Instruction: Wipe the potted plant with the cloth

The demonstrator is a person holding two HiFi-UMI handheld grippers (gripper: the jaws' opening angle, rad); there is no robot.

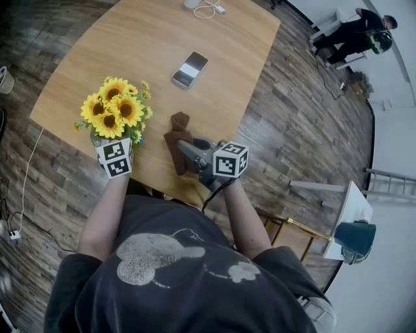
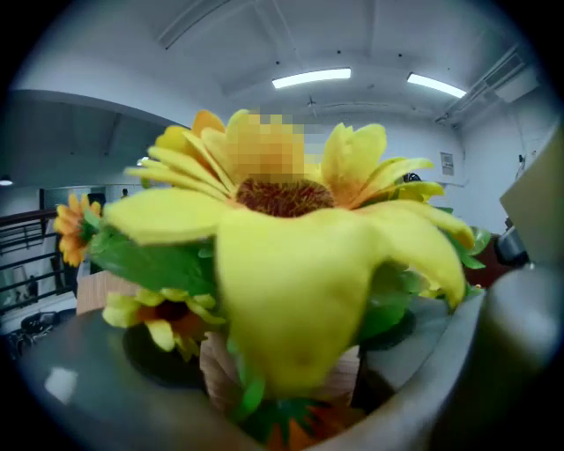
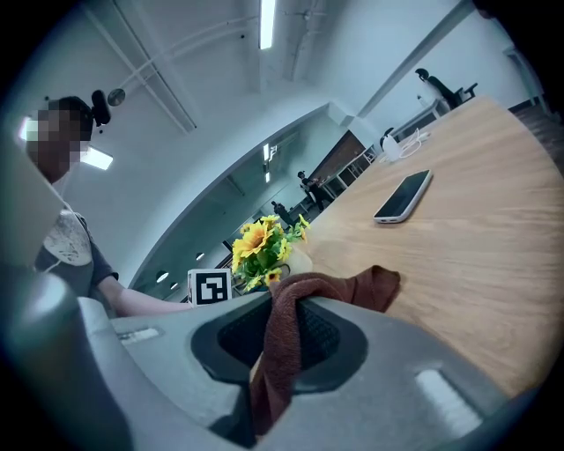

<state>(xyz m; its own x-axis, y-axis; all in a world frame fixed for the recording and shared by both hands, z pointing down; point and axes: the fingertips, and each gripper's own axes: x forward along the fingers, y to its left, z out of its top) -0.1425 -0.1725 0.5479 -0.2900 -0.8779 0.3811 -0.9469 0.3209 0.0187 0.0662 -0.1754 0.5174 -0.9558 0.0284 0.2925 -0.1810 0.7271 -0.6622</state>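
Potted plant (image 1: 116, 110), a bunch of yellow sunflowers, stands on a wooden desk (image 1: 162, 39) close to its near-left corner. The desk's left edge runs just beyond the blooms, and the near edge lies just below them.

The left hand-held gripper (image 2: 291, 352) reaches in from that near edge. Its jaws stand wide on either side of the pot (image 2: 339, 380), and the pads seem to meet the pot's sides.

The right hand-held gripper (image 3: 284, 308) is pressed together on a brown cloth (image 1: 174, 138). It sits near the plant, to its right, with a strip of bare wood between them.

Beyond both, the desk lies open as far as a phone (image 1: 190, 69) near the middle and a white cable (image 1: 207, 9) at the far edge.

Only the head view shows the desk's outline and the wooden floor (image 1: 305, 123) around it. Only the left gripper view shows the wood-grained pot, under one large bloom that fills the picture; from above, the flowers hide it. Only the right gripper view shows the cloth's fold nipped between the jaws, its free end reaching forward over the desk.
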